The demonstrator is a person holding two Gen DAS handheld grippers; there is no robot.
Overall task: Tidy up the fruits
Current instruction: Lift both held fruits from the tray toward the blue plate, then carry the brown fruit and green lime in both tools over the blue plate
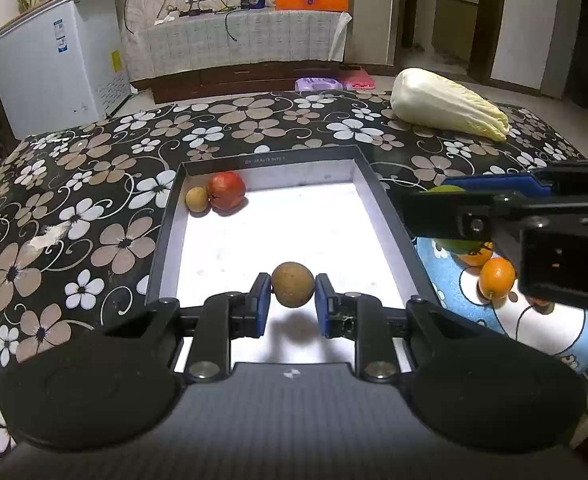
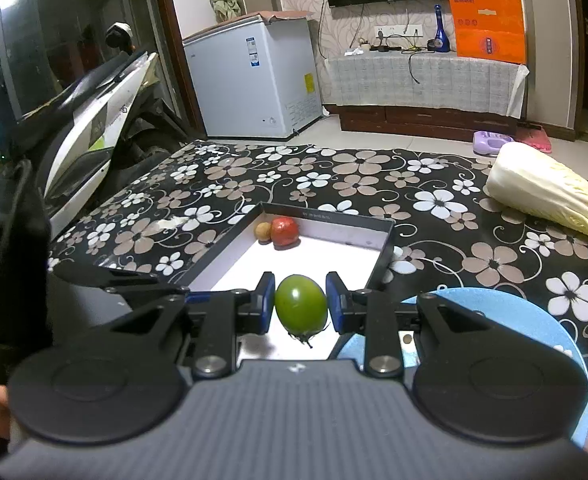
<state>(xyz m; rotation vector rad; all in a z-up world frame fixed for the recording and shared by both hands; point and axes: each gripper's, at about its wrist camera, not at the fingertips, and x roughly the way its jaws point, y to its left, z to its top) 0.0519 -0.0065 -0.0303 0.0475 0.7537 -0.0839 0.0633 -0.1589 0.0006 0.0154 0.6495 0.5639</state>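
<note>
Left gripper (image 1: 292, 300) clenched on a brown round fruit (image 1: 292, 284), above the white-floored box (image 1: 165, 240). Right gripper (image 2: 300, 304) clamped on a green fruit (image 2: 300, 304); beyond both, a red fruit (image 1: 226, 191) and small tan fruit (image 1: 196, 199) in the box's far corner.
</note>
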